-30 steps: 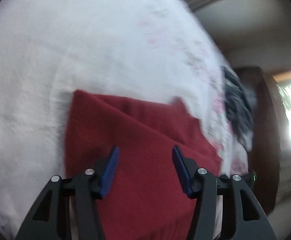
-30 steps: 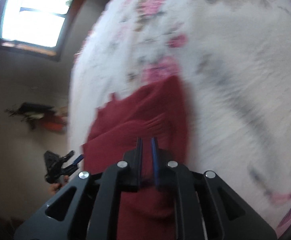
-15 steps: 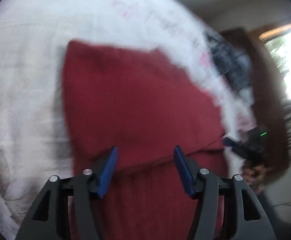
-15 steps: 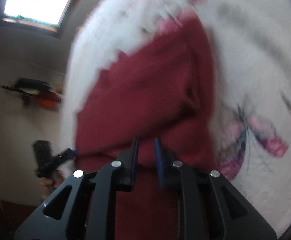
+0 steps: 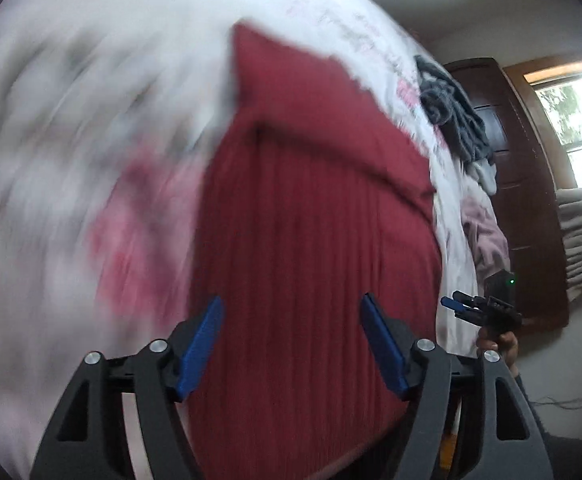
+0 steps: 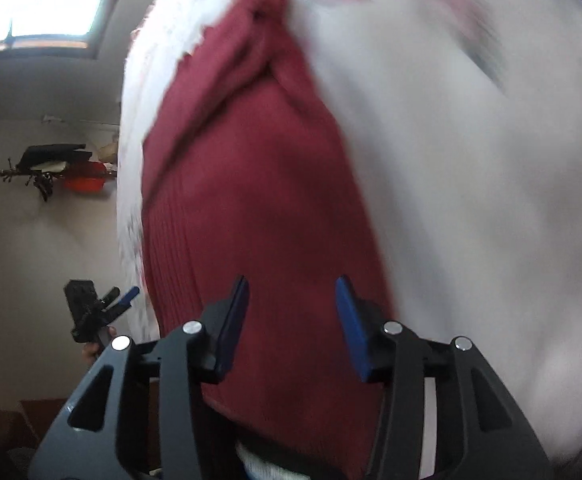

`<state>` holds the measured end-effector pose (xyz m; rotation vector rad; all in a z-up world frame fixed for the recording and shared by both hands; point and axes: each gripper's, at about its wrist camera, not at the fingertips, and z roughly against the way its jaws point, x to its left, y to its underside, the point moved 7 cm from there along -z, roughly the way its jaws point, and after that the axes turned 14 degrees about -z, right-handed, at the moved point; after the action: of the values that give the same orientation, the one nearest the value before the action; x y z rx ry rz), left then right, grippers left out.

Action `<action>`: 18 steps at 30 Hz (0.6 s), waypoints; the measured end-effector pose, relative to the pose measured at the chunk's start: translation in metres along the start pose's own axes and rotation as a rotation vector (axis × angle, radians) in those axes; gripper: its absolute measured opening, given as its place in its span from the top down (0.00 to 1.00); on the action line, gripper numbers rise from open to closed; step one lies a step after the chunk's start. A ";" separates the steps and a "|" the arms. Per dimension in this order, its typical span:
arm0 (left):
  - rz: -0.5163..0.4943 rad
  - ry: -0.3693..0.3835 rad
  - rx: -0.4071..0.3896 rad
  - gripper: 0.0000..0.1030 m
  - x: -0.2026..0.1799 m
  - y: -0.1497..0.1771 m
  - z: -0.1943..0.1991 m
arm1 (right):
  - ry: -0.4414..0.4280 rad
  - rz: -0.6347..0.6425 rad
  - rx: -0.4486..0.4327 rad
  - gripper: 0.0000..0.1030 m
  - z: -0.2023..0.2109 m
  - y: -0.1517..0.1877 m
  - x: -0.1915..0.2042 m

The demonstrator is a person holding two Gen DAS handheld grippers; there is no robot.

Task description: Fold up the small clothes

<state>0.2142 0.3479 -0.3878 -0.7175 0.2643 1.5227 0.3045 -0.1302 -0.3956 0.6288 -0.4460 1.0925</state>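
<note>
Red garment (image 5: 315, 240) near edge cut off, bedsheet (image 5: 71, 120) blurred

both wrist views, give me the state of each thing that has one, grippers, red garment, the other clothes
left gripper: open, holding nothing, over the red cloth
right gripper: open, holding nothing
red ribbed garment: folded over, lying on the bedsheet, a fold edge across its far part
floral bedsheet: spread out, blurred
grey garment: unfolded, crumpled on the bed
pink garment: unfolded, bunched at the bed edge
</note>
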 end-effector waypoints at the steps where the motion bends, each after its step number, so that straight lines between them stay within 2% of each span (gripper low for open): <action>1: 0.029 -0.001 0.002 0.31 0.006 0.025 0.007 | 0.005 -0.022 0.004 0.54 0.005 0.015 -0.015; 4: 0.154 0.034 -0.019 0.31 0.022 0.084 0.020 | 0.011 -0.083 0.040 0.53 0.009 0.058 -0.050; 6: 0.210 0.064 -0.012 0.31 0.027 0.107 0.017 | 0.034 -0.096 0.054 0.53 0.007 0.078 -0.065; 8: 0.229 0.087 0.026 0.31 0.027 0.126 0.010 | 0.019 -0.108 0.065 0.53 0.006 0.090 -0.068; 11: 0.233 0.109 0.063 0.31 0.022 0.130 -0.002 | -0.003 -0.115 0.069 0.52 0.001 0.094 -0.062; 13: 0.226 0.126 0.077 0.31 0.017 0.130 -0.007 | 0.018 -0.095 0.074 0.51 -0.005 0.101 -0.062; 18: 0.202 0.115 0.124 0.29 0.007 0.122 -0.021 | 0.038 -0.076 0.086 0.46 -0.014 0.107 -0.058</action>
<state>0.1030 0.3288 -0.4400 -0.6970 0.5266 1.6414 0.1843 -0.1257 -0.4154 0.6948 -0.3412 1.0535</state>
